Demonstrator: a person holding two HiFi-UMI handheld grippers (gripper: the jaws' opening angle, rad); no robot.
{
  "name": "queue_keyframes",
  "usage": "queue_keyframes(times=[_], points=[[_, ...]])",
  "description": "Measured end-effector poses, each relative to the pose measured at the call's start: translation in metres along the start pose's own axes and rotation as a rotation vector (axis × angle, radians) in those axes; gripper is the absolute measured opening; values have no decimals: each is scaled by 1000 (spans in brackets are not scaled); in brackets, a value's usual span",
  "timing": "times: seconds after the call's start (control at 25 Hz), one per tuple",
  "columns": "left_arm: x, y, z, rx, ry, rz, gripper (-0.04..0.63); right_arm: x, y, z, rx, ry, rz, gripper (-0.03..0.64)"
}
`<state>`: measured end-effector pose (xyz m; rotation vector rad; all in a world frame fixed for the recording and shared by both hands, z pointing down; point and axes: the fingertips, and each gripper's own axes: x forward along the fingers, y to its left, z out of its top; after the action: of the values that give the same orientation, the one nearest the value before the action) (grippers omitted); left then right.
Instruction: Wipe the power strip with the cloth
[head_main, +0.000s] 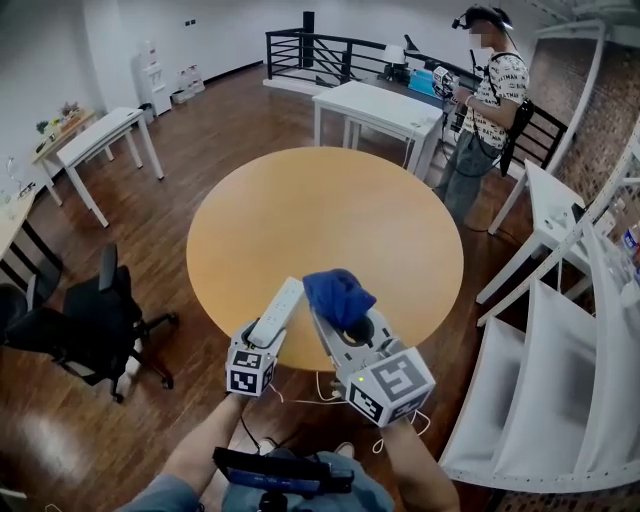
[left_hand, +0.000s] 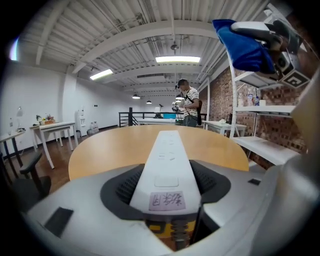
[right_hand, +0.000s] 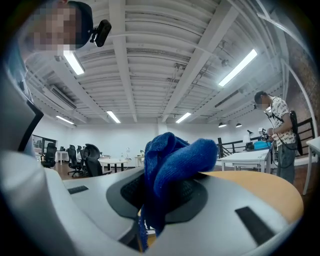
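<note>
So with our left gripper (head_main: 268, 335) pinching the power strip (head_main: 283, 305) by its near end over the table (head_main: 330, 220) edge and our right gripper (head_main: 345, 322) clamped on the blue cloth (head_main: 338, 292) just beside it, seemingly not yet touching, we judge wiping about to begin: press down, stroke lengthwise.
</note>
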<state>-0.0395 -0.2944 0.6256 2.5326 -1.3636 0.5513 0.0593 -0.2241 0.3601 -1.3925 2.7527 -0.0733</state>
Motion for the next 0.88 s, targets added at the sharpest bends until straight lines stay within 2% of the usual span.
queue_keyframes(times=[0.52,0.88], points=[[-57,-28,132,104,-273,-54,293,-7,-7,14,-1,-55,-6,66],[-106,-50,195,136,-400,-69,293,-14,-9,19,-13,-80,-10,66]])
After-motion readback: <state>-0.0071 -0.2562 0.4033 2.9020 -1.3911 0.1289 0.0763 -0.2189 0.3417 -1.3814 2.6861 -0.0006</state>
